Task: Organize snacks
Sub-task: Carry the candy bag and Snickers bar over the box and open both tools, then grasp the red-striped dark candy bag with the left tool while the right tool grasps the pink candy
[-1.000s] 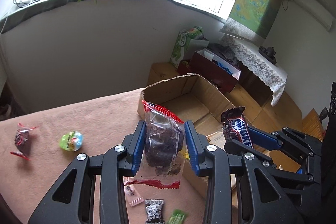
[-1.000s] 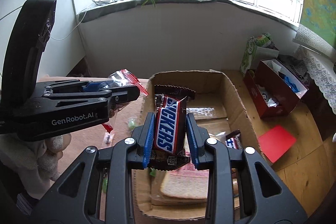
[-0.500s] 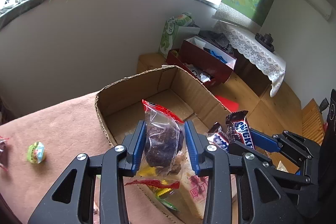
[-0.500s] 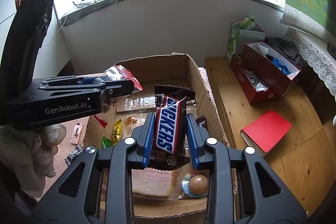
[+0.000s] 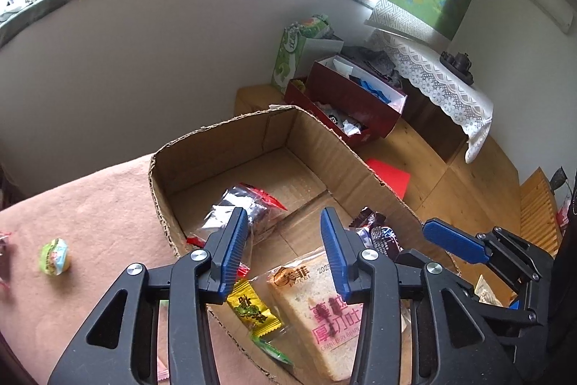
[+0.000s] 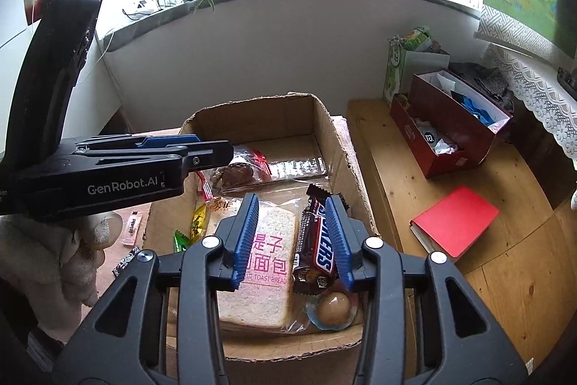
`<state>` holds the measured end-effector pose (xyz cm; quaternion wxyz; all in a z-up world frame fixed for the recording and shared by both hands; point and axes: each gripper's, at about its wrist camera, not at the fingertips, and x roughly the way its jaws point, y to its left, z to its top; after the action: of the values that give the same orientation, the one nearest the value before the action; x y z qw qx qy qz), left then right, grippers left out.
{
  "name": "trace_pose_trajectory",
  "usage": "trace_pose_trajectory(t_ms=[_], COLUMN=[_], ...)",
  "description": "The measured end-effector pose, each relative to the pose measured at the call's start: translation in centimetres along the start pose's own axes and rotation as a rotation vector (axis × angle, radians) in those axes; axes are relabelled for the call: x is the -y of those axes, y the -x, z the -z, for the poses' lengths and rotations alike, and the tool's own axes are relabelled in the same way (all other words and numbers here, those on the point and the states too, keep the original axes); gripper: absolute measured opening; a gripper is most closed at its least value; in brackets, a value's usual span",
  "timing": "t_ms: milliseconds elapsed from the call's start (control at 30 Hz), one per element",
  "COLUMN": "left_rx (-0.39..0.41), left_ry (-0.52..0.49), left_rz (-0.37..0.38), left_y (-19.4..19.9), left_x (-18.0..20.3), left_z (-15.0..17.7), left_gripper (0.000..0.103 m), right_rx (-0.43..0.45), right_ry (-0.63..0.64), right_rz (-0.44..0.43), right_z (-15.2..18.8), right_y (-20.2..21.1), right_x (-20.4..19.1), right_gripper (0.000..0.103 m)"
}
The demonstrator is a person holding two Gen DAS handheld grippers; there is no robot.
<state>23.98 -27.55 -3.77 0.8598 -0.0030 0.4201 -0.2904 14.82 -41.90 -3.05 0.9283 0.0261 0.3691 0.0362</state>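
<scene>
An open cardboard box (image 5: 223, 139) (image 6: 339, 147) holds snacks. My left gripper (image 5: 285, 240) is open and empty above the box; the clear bag of dark dried fruit (image 5: 249, 208) (image 6: 234, 172) lies on the box floor just beyond it. My right gripper (image 6: 292, 233) is open over the box; the Snickers bar (image 6: 317, 248) lies loose against its right finger, beside a wrapped toast bread pack (image 6: 267, 262) (image 5: 317, 309). A yellow candy (image 5: 252, 309), a green one (image 6: 180, 239) and a packed egg (image 6: 333, 307) lie in the box too.
On the pink cloth (image 5: 90, 211) left of the box lie a small green wrapped sweet (image 5: 54, 255) and small packets (image 6: 131, 226). To the right are a wooden bench (image 6: 414, 204), a red book (image 6: 454, 221) and a dark red box (image 6: 450, 132).
Both grippers opened over the box. The dried-fruit bag dropped from the left one onto the box floor; the Snickers bar slipped down out of the right one's grip.
</scene>
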Motion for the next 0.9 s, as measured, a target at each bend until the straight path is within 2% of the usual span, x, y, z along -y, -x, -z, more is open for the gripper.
trace_pose_trajectory(t_ms=[233, 433, 533, 567, 900], left_rx=[0.025, 0.066, 0.084, 0.089, 0.110], left_ry=[0.007, 0.046, 0.068, 0.074, 0.194], left_rz=[-0.002, -0.016, -0.029, -0.035, -0.093], left_y=[1.9, 4.9, 6.6, 7.0, 10.5], left_x=[-0.6, -2.6, -4.1, -4.6, -11.3], left_z=[0.4, 1.2, 1.9, 2.1, 6.1], left_gripper=[0.041, 0.041, 0.041, 0.041, 0.041], right_rx=[0.013, 0.021, 0.031, 0.041, 0.004], right_ry=[-0.011, -0.006, 0.007, 0.014, 0.049], right_rz=[-0.009, -0.040, -0.060, -0.072, -0.178], right_z=[-0.1, 0.0, 0.3, 0.4, 2.0], right_y=[1.5, 2.8, 3.5, 3.7, 3.8], right_x=[-0.8, -3.1, -4.9, -5.5, -11.9], right_gripper=[0.040, 0.042, 0.076, 0.079, 0.079])
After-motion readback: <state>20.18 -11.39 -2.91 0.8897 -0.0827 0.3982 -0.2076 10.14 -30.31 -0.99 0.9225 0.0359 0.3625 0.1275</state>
